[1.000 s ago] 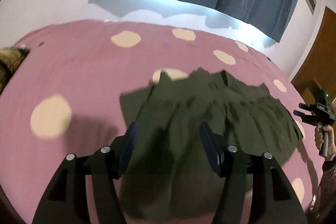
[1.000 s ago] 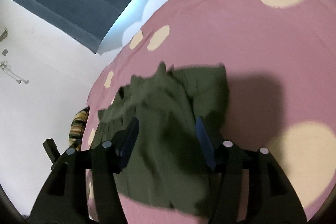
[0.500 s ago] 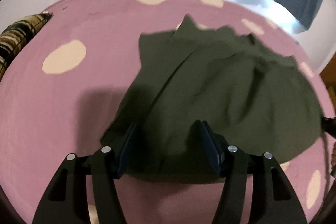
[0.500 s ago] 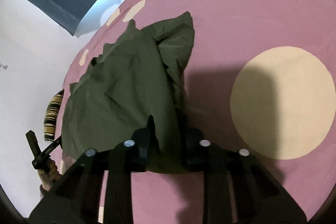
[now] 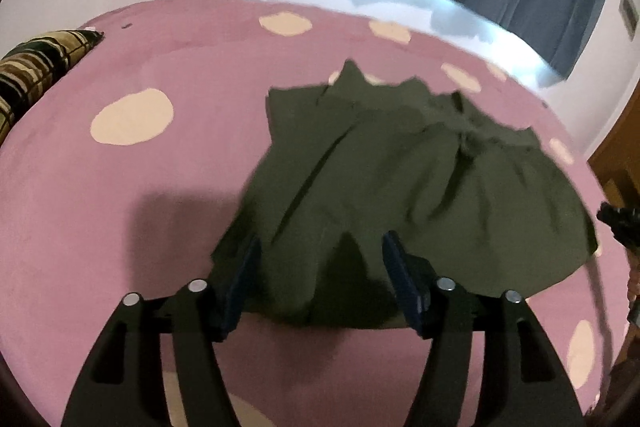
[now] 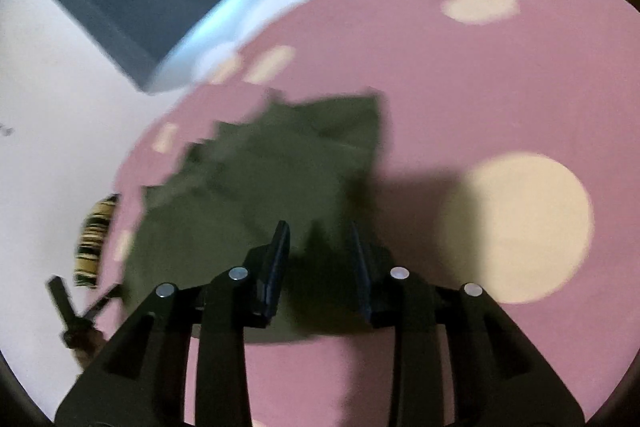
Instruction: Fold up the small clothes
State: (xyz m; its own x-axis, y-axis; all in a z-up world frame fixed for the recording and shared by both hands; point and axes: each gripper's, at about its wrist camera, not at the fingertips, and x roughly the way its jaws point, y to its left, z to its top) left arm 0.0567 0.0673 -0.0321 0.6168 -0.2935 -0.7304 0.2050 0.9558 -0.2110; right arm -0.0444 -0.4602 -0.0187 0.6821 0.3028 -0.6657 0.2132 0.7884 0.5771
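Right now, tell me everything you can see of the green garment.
The green garment is a small olive piece of soft, matte woven cloth, gathered into pleats. It lies crumpled but mostly flat on the pink spotted bedspread. Its near hem sits between the fingers of the left gripper and right gripper; neither clamps it.

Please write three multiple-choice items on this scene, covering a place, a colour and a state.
1. Where does the garment lie?
A. on the pink spotted bedcover
B. on a wooden floor
C. in a basket

2. What colour is the garment?
A. white
B. olive green
C. red

3. How do the left gripper's jaws stand?
A. clamped on a pillow
B. fully shut on nothing
C. apart over the garment's near edge

Answers: 1 A, pink cover shows on every side; 2 B, dark olive in both views; 3 C, cloth shows between the separated fingers.
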